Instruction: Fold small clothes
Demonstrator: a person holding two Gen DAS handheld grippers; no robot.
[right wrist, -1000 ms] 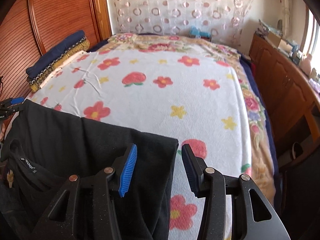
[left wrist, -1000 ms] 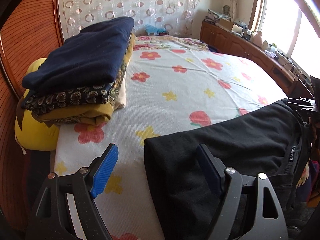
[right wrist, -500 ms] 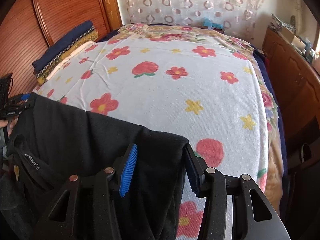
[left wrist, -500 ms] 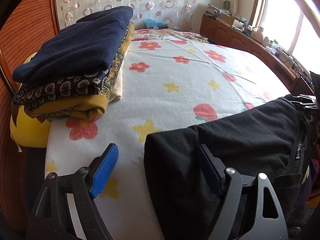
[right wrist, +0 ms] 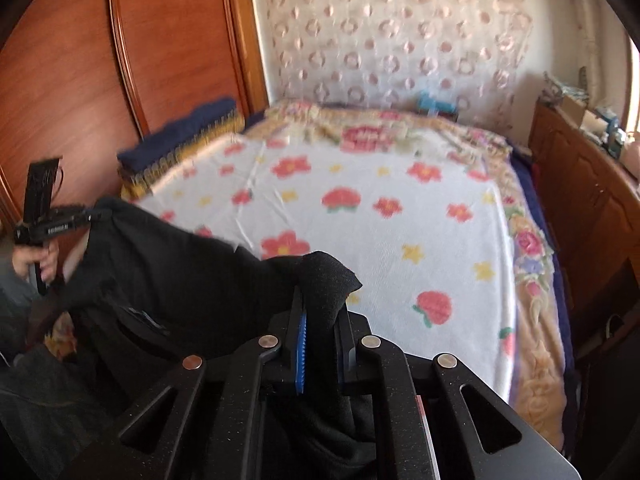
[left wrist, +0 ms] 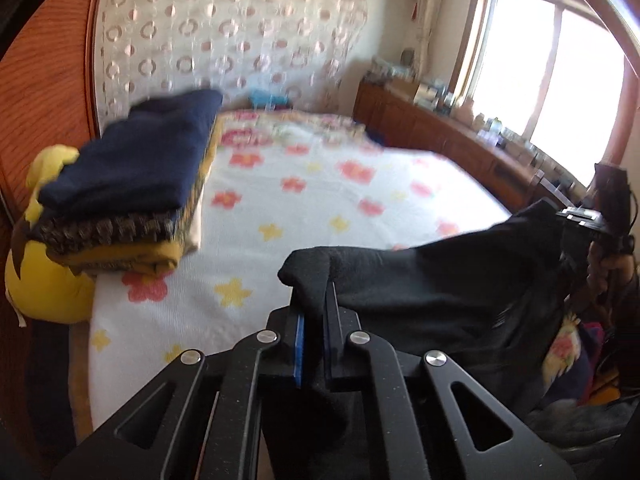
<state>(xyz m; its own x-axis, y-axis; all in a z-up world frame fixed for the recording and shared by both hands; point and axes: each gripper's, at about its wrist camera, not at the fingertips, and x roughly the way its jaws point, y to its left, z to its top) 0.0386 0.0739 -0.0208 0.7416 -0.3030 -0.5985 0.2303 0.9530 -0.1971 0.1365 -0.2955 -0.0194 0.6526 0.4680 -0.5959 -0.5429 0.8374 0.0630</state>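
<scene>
Black fabric of a garment (left wrist: 432,280) hangs stretched between both tools above the near edge of the flowered bed (left wrist: 320,200). The left hand-held gripper (left wrist: 314,320) pinches one corner, the right hand-held gripper (right wrist: 318,320) the other. A stack of folded clothes (left wrist: 132,184) sits at the bed's left side.

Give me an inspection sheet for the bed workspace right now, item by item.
Surface: flowered bedspread, mostly bare.
Job's things: black garment lifted at the near edge, held at two corners.
Clutter: folded clothes stack at the left side, on a yellow cushion.
Grippers: left tool shut on the black garment; right tool shut on it too.
Cables: nothing seen.
Surroundings: wooden cabinet on the right, patterned curtain behind, bright window.
</scene>
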